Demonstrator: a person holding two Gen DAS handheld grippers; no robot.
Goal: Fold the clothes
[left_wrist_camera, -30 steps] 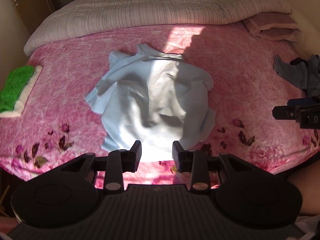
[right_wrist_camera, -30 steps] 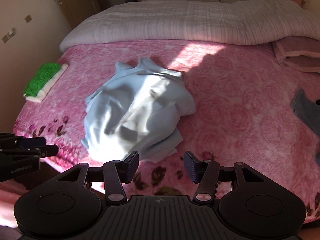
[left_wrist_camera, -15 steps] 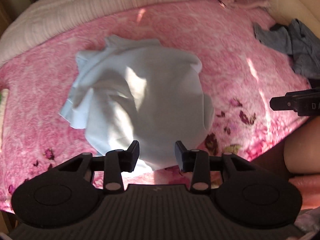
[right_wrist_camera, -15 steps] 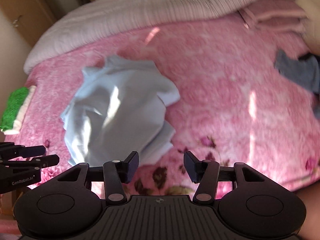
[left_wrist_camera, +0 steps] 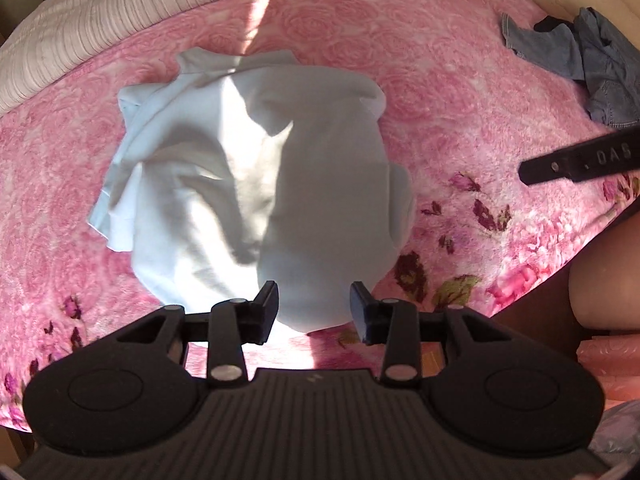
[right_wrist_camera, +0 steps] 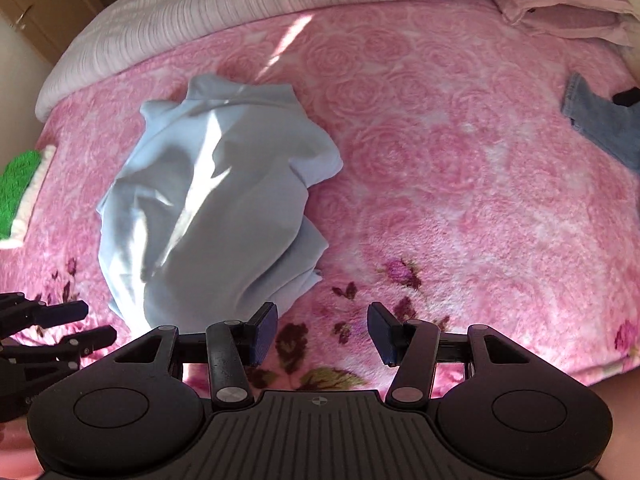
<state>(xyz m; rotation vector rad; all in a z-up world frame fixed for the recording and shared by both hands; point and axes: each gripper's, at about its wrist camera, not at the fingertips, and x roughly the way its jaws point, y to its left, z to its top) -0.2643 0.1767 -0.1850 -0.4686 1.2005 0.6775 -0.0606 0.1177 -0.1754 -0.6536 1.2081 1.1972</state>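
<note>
Both grippers, left and right, point steeply down, lower now over the crumpled light-blue shirt, jaws apart, gripping nothing.

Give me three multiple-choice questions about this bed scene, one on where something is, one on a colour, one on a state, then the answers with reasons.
1. Where does the denim garment lie relative to the shirt?
A. On top of it
B. Apart from it, toward the bed's right side
C. Under it

2. What colour is the blanket?
A. Pink
B. Green
C. Grey

3. What state is the shirt in?
A. Neatly folded
B. Hanging from both grippers
C. Crumpled in a heap, held by neither gripper

Answers:
1 B: bare blanket separates them in both views.
2 A: pink with a rose pattern.
3 C: it lies bunched, and both the left gripper and the right gripper have open fingers with no cloth pinched.
</note>
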